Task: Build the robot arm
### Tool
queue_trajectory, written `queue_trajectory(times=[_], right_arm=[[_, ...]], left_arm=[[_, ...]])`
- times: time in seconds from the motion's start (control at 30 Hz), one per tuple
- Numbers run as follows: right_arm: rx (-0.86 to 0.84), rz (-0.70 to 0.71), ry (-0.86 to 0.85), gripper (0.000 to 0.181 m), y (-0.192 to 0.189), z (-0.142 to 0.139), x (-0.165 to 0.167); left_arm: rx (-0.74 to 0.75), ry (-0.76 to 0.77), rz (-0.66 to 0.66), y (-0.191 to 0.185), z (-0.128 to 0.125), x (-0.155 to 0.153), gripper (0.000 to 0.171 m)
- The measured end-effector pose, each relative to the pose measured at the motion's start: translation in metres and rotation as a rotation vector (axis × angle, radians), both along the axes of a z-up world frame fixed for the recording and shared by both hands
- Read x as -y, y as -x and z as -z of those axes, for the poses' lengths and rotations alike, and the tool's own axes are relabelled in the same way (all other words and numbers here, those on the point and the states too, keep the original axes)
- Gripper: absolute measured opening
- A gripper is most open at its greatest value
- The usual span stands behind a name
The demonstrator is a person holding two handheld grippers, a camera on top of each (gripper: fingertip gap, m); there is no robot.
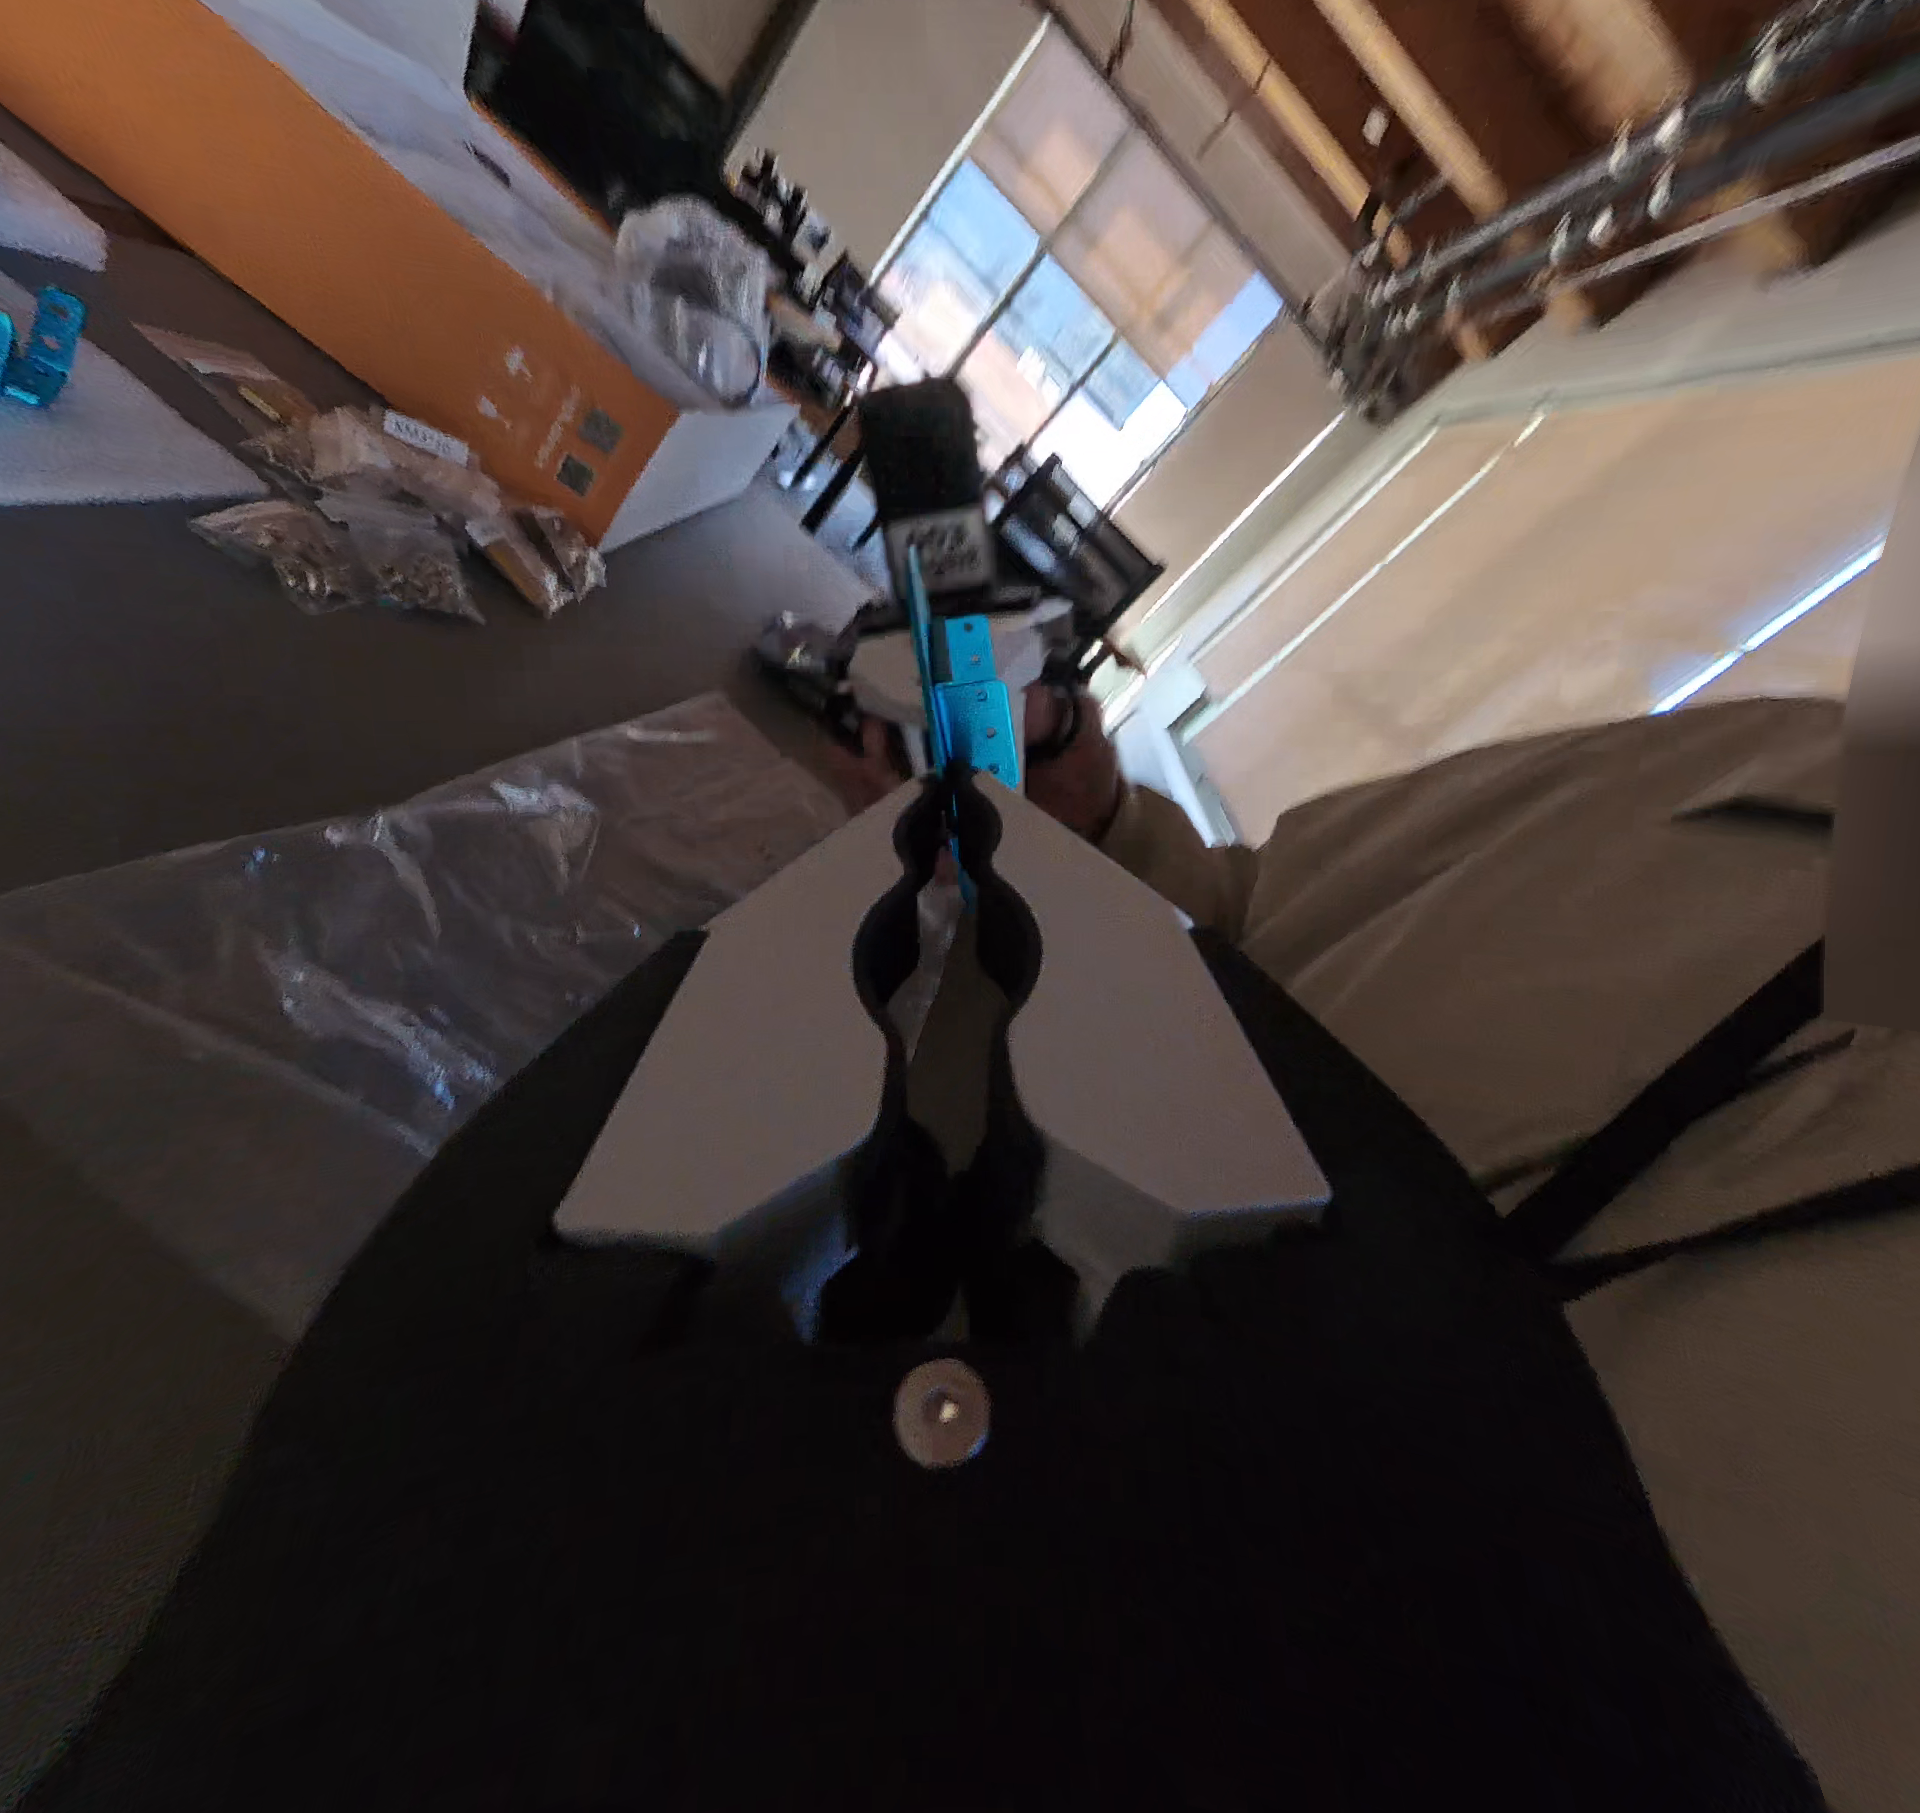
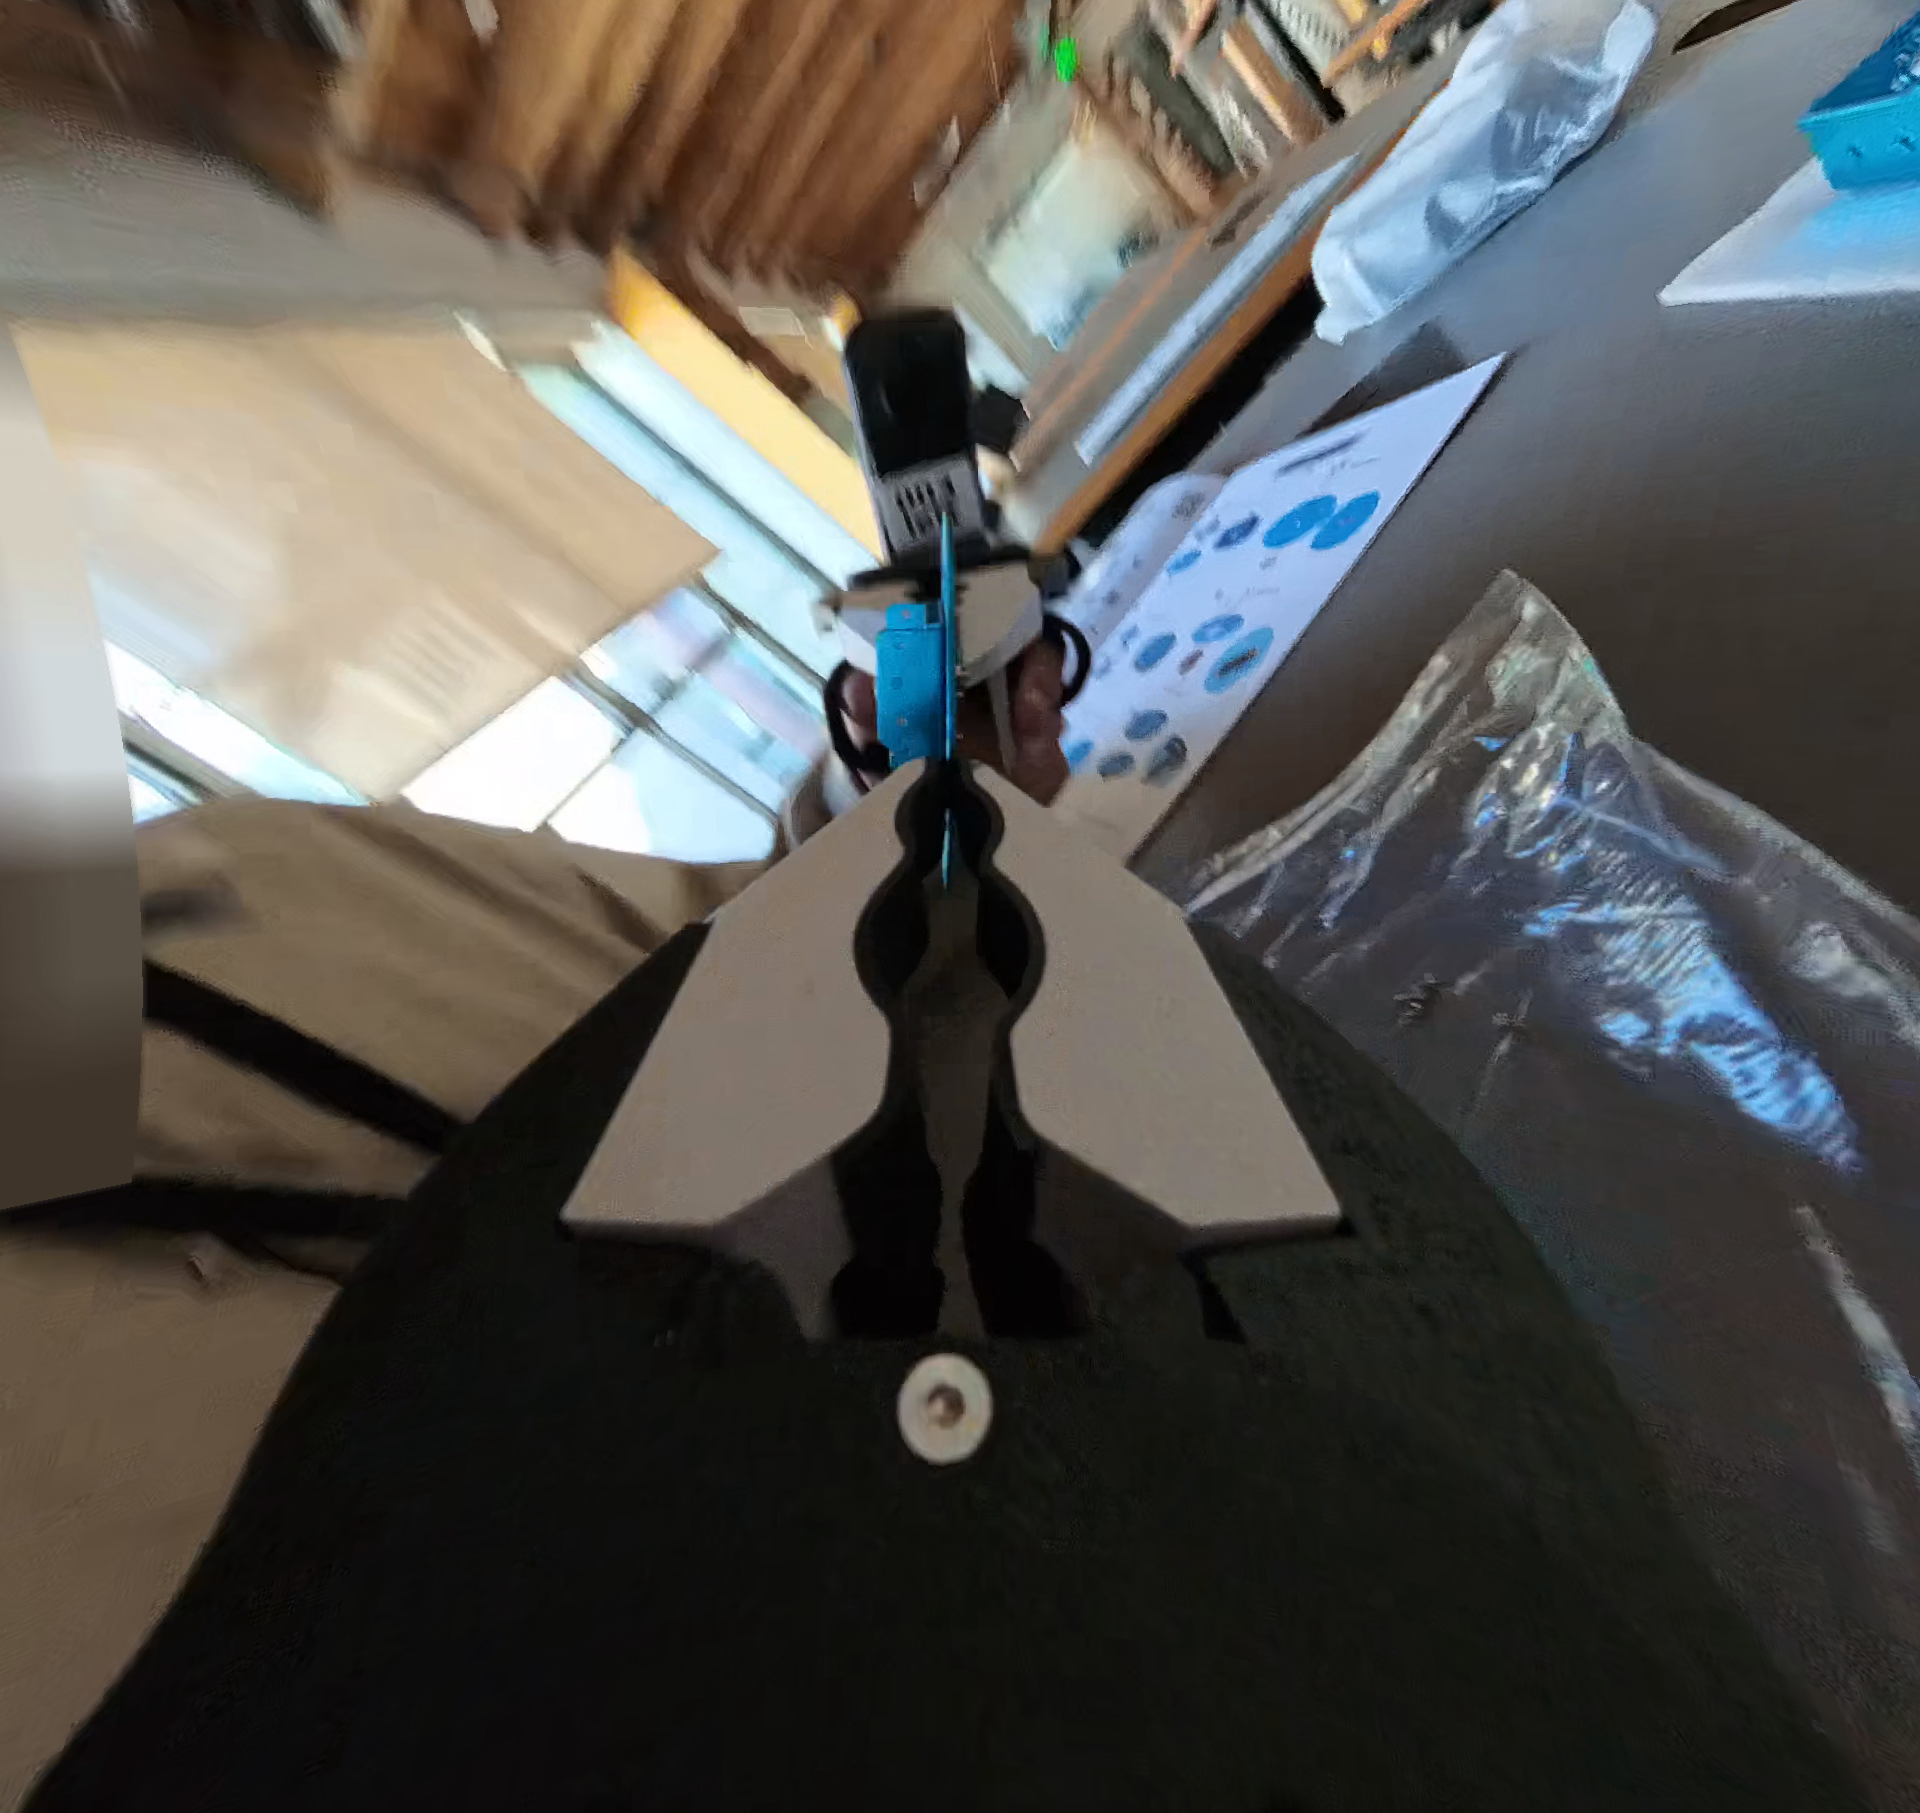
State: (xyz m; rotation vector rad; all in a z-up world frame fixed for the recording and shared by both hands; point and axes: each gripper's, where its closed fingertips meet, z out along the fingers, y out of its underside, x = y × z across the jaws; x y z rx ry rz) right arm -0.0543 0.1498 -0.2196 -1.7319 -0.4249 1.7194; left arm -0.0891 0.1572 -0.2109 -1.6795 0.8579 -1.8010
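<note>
I am pinching one thin blue metal plate [image 1: 961, 864] edge-on in both claws, left claw [image 1: 948, 789] and right claw [image 2: 948, 784] facing tip to tip above the tabletop [image 1: 208, 672], so I am judging steady, level, equal pressure best.

Both wrist cameras, tilted, face each other closely along their fingers, sharing the blue metal piece [image 1: 966, 714].

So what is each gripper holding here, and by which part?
Both the left gripper and the right gripper are shut on one blue metal bracket assembly, each pinching the thin edge of its flat plate from opposite ends.
</note>
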Motion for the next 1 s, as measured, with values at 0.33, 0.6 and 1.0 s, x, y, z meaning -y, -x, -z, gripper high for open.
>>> queue_trajectory(times=[0.33,0.6,1.0], right_arm=[[-0.339,0.285,0.175,0.0,-0.023,-0.007,-0.023],[-0.44,0.322,0.262,0.0,-0.01,0.002,-0.02],[0.572,0.299,-0.428,0.032,-0.085,0.014,-0.033]], left_arm=[[0.206,0.136,-0.28,-0.028,0.001,-0.011,0.02],[0.295,0.187,-0.465,-0.024,0.006,-0.015,0.0],[-0.15,0.075,-0.373,0.029,0.041,-0.05,0.0]])
